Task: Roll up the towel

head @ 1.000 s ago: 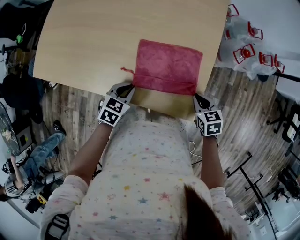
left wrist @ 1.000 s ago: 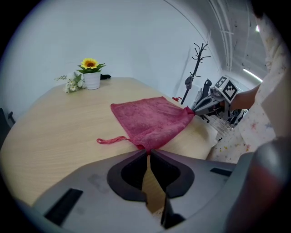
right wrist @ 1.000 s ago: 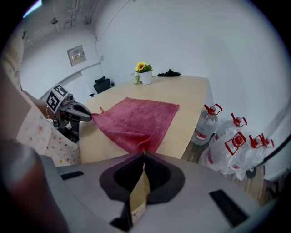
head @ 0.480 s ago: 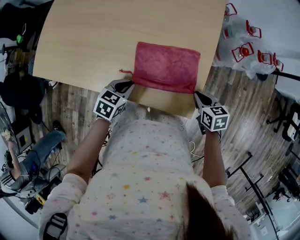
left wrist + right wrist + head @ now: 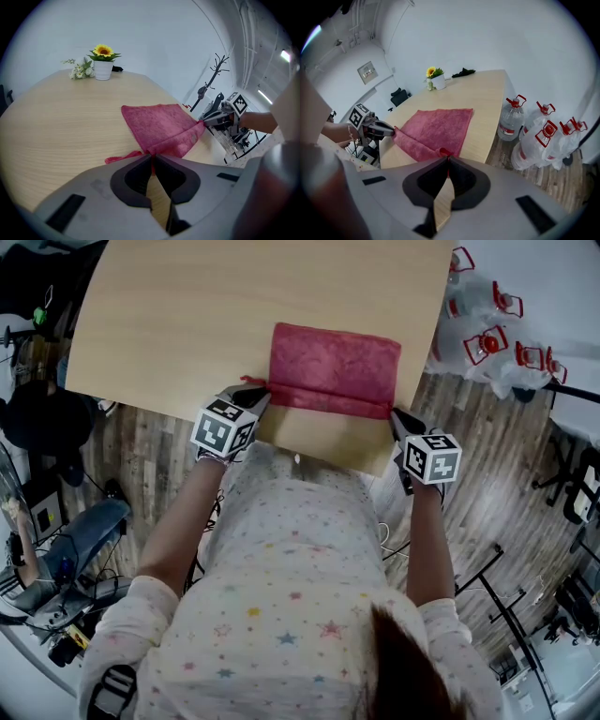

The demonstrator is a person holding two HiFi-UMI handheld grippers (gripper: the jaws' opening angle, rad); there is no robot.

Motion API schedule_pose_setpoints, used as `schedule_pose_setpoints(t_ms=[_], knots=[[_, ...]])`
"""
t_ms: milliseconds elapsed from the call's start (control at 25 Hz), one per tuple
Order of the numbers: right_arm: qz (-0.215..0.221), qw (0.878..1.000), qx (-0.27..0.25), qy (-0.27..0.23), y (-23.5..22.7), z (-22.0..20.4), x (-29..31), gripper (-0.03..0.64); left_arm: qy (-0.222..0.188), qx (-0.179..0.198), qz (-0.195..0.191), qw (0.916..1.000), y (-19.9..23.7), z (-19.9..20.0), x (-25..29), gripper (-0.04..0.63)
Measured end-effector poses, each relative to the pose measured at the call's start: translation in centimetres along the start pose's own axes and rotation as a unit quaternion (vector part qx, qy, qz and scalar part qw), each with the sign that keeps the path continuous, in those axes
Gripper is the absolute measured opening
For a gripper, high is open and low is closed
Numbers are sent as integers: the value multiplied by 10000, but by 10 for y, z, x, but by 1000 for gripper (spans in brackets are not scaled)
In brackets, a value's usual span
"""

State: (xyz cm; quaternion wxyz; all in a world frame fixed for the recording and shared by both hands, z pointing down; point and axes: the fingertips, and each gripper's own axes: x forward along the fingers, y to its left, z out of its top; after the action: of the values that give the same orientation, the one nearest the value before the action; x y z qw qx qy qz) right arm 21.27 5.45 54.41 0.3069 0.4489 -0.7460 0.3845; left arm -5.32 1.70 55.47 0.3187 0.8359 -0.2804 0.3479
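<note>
Nearest you, at the lower middle of each gripper view, both sets of fingers are pressed together on cloth. Your left gripper pinches the near left corner of the towel, and your right gripper pinches the near right corner.

In the head view the red towel lies at the middle of the frame on the desk, close to its near edge. Its near hem is lifted and folded over onto itself — the first turn of the roll, by the look of it.

To do this step well, carry both corners away from you together and level with each other, so the fold line runs straight across. Make the turn tight and low on the desk. A loose tail of cloth trails beside the left corner — tuck it in as you go.

Farther up the frame the flat part of the towel waits to be rolled. Beyond it a potted sunflower stands well apart.
</note>
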Motion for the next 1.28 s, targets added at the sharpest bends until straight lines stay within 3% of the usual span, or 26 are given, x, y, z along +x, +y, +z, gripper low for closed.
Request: schedule_pose_setpoints(t_ms=[360,520,800,1040,1280], knots=[[-305,9989,-357,-19,-9,17,14,9,-136,-91,241,9996,6,7,3,38],[-446,9979,-416,-239,-14,22,7,41,-350,-148,556,9977,15,11,-5,121],[-231,9953,-636,-685,-3,21,-23,55,-595,-26,601,9964,9,6,-25,133],[-149,9920,-1145,-508,14,4,-17,95,-608,121,280,9977,-15,-5,-15,133],[-427,9900,-1336,-137,15,-13,-4,124,-455,265,514,9973,-24,-15,-2,133]])
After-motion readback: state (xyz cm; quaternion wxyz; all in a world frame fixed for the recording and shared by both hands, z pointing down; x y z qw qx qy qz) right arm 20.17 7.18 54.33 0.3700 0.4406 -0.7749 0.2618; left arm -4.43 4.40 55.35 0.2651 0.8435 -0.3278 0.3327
